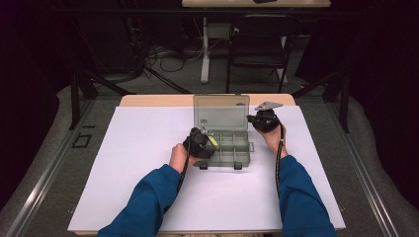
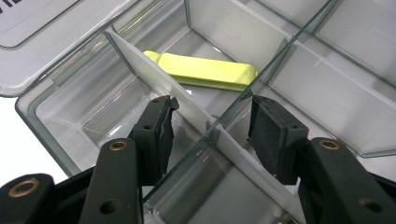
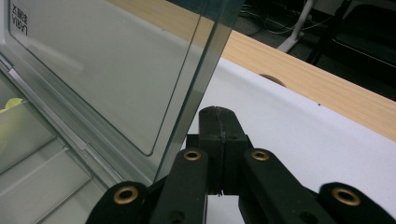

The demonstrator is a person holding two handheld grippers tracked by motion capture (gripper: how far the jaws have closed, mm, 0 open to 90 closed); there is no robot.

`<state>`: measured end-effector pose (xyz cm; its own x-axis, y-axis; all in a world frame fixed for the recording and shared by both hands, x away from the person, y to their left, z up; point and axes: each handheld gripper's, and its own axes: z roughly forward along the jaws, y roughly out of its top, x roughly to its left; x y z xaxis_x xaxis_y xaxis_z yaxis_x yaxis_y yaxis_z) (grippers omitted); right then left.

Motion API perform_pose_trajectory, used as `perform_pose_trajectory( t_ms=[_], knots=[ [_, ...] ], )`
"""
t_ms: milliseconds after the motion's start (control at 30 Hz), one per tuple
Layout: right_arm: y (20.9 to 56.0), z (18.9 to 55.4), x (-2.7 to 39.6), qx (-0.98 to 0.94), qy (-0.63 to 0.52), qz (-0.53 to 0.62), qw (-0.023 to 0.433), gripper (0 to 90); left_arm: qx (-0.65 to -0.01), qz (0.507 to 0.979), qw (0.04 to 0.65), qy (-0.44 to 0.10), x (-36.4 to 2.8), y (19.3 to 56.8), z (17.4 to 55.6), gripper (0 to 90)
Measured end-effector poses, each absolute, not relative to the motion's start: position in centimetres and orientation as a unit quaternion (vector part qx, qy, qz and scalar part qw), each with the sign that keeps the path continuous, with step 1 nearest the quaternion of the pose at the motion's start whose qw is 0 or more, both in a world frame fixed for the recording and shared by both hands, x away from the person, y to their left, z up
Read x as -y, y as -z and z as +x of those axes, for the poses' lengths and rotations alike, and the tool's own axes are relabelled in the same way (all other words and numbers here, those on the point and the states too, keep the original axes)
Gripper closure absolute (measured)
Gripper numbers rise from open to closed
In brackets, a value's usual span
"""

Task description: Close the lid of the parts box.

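A clear plastic compartment box (image 1: 245, 148) stands on the white sheet with its lid (image 1: 221, 112) raised upright. A yellow-green flat piece (image 2: 205, 72) lies in one of the left compartments. My left gripper (image 2: 212, 119) hangs over the box's left end, open, its two pads astride a white divider wall (image 2: 154, 77) without pressing on it. My right gripper (image 3: 218, 123) is shut with nothing between its jaws, at the right edge of the lid (image 3: 116, 60); I cannot tell whether it touches it. In the high view the left gripper (image 1: 205, 143) and right gripper (image 1: 259, 121) flank the box.
The white sheet (image 1: 148, 148) covers most of a wooden table, whose far edge (image 1: 158, 100) shows behind the box. Blue sleeves come in from the bottom. Beyond the table stand a dark chair (image 1: 257, 44) and a white desk leg (image 1: 205, 54) with cables.
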<state>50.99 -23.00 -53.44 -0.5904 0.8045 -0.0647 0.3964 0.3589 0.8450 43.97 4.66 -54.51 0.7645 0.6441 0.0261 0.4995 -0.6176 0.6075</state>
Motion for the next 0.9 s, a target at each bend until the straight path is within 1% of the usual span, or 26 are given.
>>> perform_pose_trajectory(
  t_ms=[633, 900],
  knots=[
    [52.4, 50.2, 23.1, -0.785, -0.44, 0.361, 0.246, 90.0, -0.327, 0.888, 0.301, -0.121, -4.7, 54.5, 43.9, 48.5],
    [52.3, 50.0, 23.1, -0.786, -0.442, 0.355, 0.246, 90.0, -0.328, 0.882, 0.313, -0.125, -4.9, 54.5, 43.9, 45.3]
  ],
)
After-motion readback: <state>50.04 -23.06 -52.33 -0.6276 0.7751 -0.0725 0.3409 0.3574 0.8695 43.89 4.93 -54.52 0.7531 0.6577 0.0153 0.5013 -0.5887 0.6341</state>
